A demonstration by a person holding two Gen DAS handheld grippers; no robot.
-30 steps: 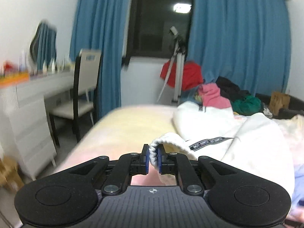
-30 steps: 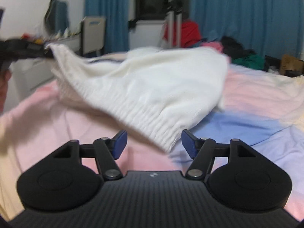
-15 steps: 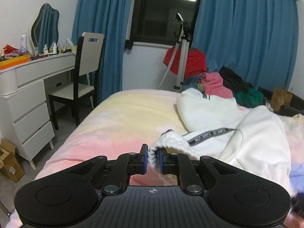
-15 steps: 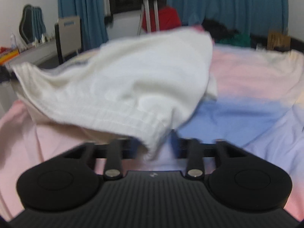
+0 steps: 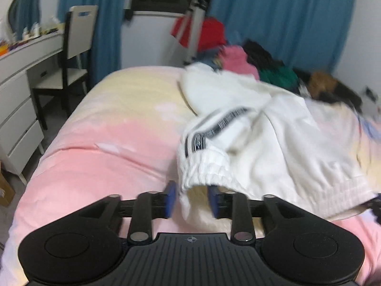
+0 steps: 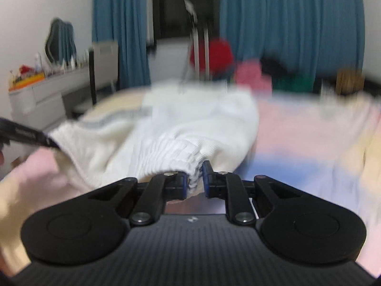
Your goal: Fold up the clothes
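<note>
A white sweatshirt (image 5: 262, 138) with a black printed stripe lies crumpled on the pink and yellow bed (image 5: 114, 128). My left gripper (image 5: 191, 199) is open, its blue pads either side of a ribbed cuff (image 5: 204, 169) that hangs between them. In the right wrist view the same sweatshirt (image 6: 195, 124) spreads ahead, and my right gripper (image 6: 194, 182) is shut on its ribbed hem (image 6: 176, 159). The left gripper shows as a dark bar at the left edge (image 6: 23, 133) beside the far corner of the hem.
A white dresser (image 5: 16, 100) and a chair (image 5: 76, 54) stand left of the bed. A pile of red, pink, green and black clothes (image 5: 240, 54) lies at the head of the bed below blue curtains (image 5: 285, 14). A tripod (image 6: 197, 38) stands by the window.
My left gripper has opened and let go of the cuff, and tilted down toward the bed. My right gripper has closed on the hem, which was loose between open jaws a second ago.
</note>
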